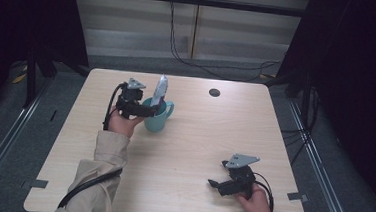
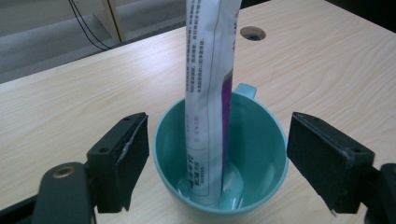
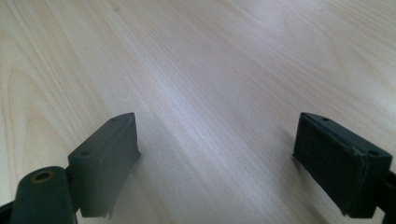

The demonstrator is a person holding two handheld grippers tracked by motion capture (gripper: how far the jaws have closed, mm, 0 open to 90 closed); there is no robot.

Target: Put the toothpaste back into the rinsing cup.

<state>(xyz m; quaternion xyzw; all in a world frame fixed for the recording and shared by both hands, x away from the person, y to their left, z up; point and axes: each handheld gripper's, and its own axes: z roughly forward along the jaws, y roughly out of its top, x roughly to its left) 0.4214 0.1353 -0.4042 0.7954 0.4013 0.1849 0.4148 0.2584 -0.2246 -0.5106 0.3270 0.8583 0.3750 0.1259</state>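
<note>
Right gripper point(image 1: 216, 184): we are holding it low over the bare table point(image 1: 214, 138), jaws apart. Left gripper point(image 1: 151, 112): we are straddling a teal cup point(image 2: 219, 154), jaws apart, white tube point(image 2: 210, 93) standing upright inside

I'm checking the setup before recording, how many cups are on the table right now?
1. A teal cup stands left of the table's middle, beside the left gripper, with a white tube upright inside it. Nothing hints at a hidden one.
</note>
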